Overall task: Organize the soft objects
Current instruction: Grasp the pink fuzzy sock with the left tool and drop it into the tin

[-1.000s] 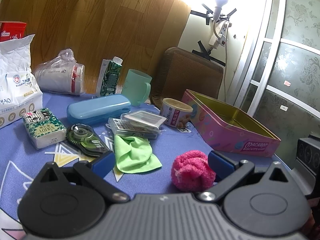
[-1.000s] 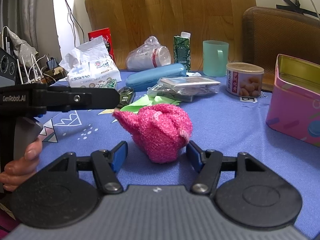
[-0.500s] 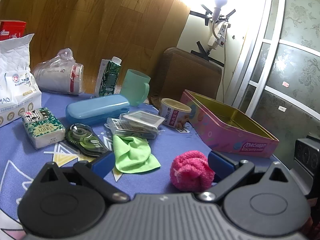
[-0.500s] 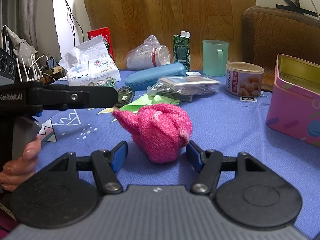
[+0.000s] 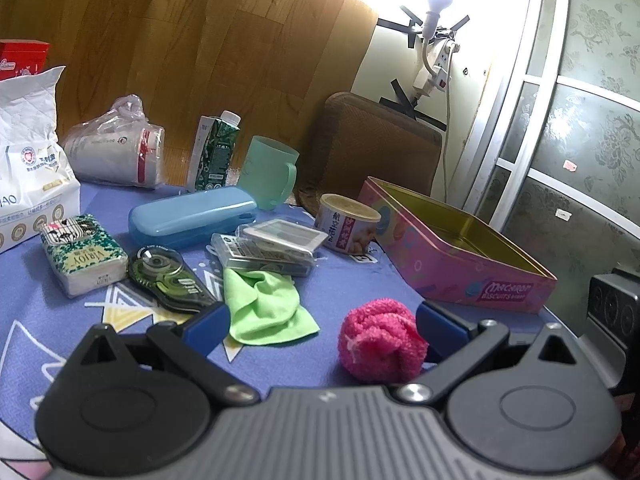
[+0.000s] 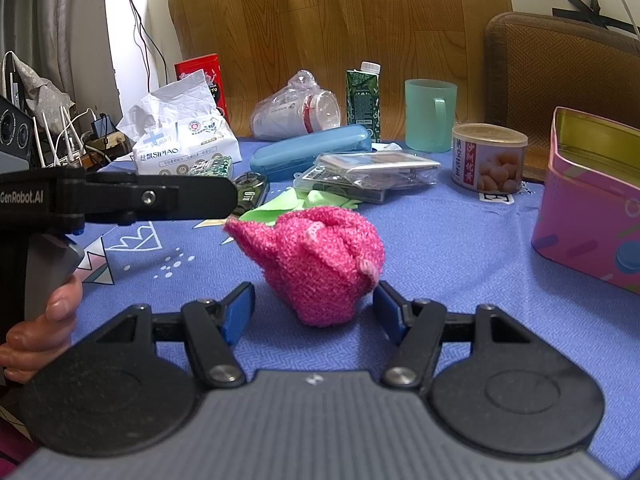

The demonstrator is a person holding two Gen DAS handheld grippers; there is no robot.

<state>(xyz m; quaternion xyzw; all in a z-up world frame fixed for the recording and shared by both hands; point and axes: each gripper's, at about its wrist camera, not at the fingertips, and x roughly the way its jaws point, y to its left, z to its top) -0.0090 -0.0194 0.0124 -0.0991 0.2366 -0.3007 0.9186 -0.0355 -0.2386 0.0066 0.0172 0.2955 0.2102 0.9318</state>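
- Right gripper [image 6: 314, 306]: fingers spread wide, holding nothing. The pink fuzzy bundle [image 6: 316, 262] sits on the counter [image 6: 460, 248] just ahead of the gap between the blue fingertips [image 6: 239, 312]; whether the right tip touches it cannot be told.
- Left gripper [image 5: 320, 326]: fingers also spread wide, nothing held. In its view the pink fuzzy bundle [image 5: 380, 346] lies close to the right fingertip, well apart from the left one.
- Green cloth [image 5: 264, 306]: crumpled on the counter, left of the pink bundle and apart from it, its far edge against the clear plastic packets [image 5: 268, 246].
- Pink tin [image 5: 460, 256]: open, lid off, on the counter behind and to the right of the bundle; gold inside.
- Small can [image 5: 348, 224] stands just beside the tin's near-left corner.
- Further back: blue case [image 5: 192, 216], green mug [image 5: 270, 172], green carton [image 5: 216, 154], tissue pack [image 5: 80, 256], tape dispenser [image 5: 168, 276].
- The left gripper's body and the person's hand [image 6: 40, 328] show at the left edge of the right view.
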